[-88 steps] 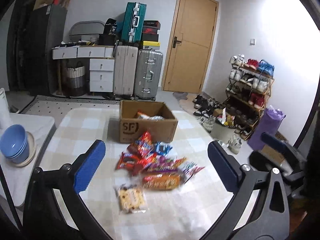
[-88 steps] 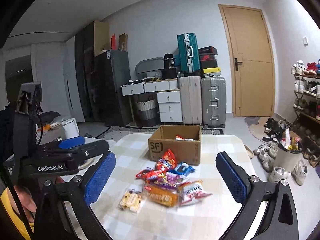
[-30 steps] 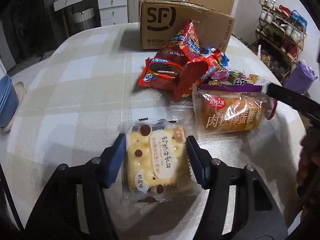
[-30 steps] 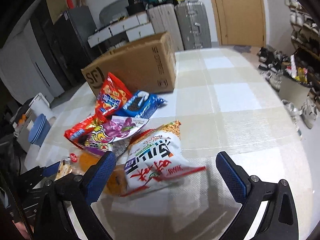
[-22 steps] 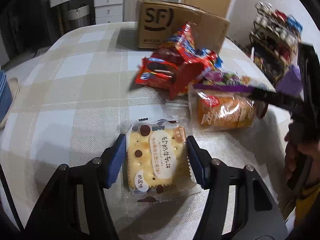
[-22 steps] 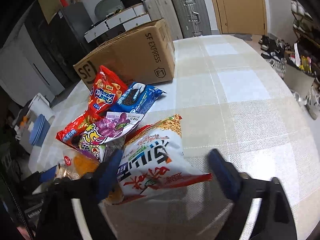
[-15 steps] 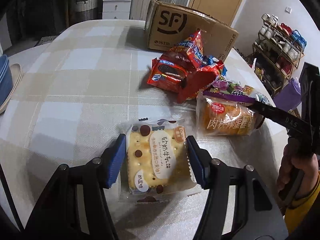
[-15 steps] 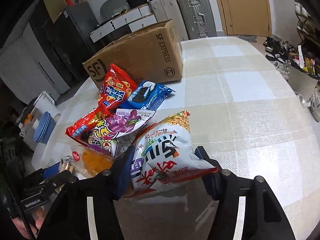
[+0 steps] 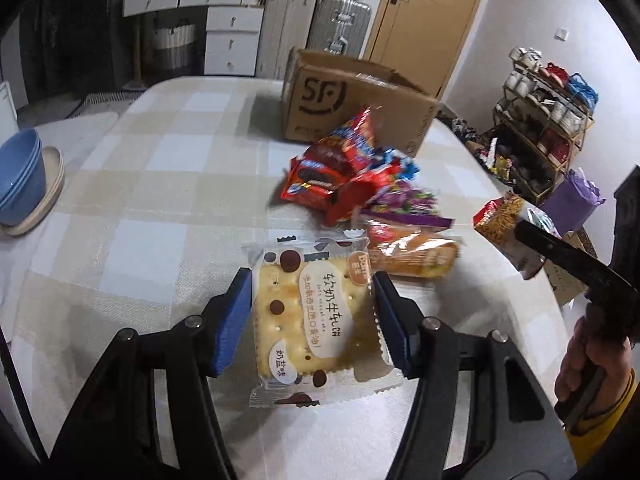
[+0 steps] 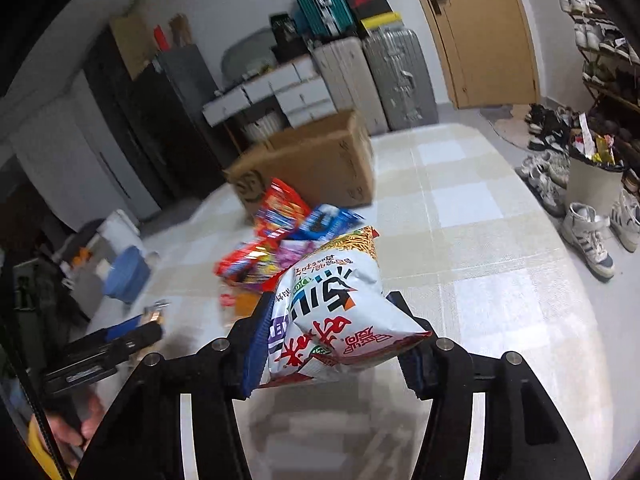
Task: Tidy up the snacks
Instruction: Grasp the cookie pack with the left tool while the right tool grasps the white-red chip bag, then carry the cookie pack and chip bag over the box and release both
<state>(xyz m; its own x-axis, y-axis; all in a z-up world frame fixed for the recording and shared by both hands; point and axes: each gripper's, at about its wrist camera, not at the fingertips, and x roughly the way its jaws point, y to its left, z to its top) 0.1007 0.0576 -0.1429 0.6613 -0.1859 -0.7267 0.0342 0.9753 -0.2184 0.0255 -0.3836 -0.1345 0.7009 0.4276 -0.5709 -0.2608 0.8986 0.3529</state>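
My left gripper (image 9: 312, 316) is shut on a clear-wrapped cracker pack (image 9: 310, 320) with brown dots and holds it lifted above the table. My right gripper (image 10: 334, 338) is shut on a white noodle-snack bag (image 10: 340, 304) and holds it in the air; the bag also shows at the right of the left wrist view (image 9: 506, 220). A pile of snack packs (image 9: 352, 176) lies on the checked tablecloth (image 9: 160, 184), with a bread pack (image 9: 412, 254) at its near edge. An open brown SF cardboard box (image 9: 344, 100) stands behind the pile.
Blue bowls (image 9: 18, 176) on a plate sit on a side table at the left. Suitcases (image 9: 320, 32), drawers and a door stand behind the table. A shoe rack (image 9: 548, 116) and a bin (image 10: 592, 188) with shoes stand to the right of the table.
Both grippers closed on their packs and lifted them off the table. The right gripper rose with the noodle bag; the left raised the cracker pack.
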